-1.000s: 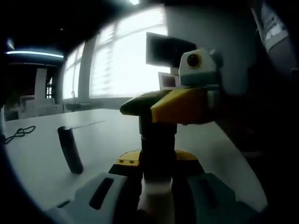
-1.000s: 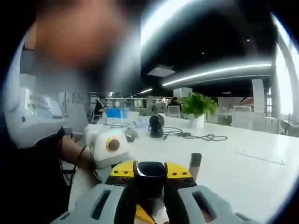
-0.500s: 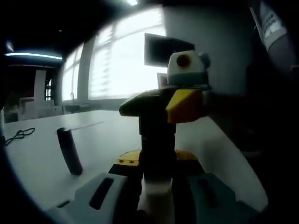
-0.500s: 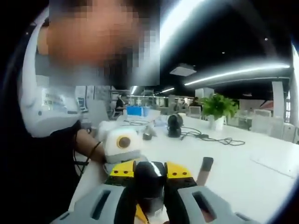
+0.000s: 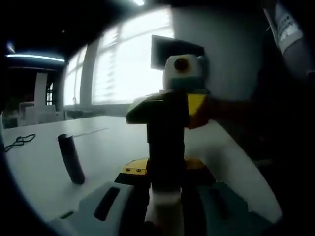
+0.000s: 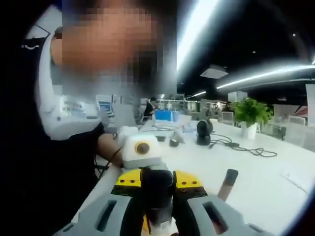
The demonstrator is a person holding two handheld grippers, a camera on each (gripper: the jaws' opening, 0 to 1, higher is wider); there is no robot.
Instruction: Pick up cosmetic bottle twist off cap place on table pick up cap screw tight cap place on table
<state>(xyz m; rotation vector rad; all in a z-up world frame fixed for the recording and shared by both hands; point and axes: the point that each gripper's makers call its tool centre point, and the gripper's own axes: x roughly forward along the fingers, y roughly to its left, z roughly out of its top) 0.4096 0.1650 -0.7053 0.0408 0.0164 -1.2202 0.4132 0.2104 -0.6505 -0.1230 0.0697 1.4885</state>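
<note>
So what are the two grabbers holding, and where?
Left hand-held gripper clamps the bottle by its lower body. Right hand-held gripper clamps the dark cap on top.

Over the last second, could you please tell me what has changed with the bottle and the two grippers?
The right gripper, clamped on the cap, has rotated about the bottle's top: in the left gripper view its yellow fingers swung behind the cap, and the right gripper view swept sideways. The left gripper still holds the bottle upright, unmoved. The dark tube still stands on the table.
</note>
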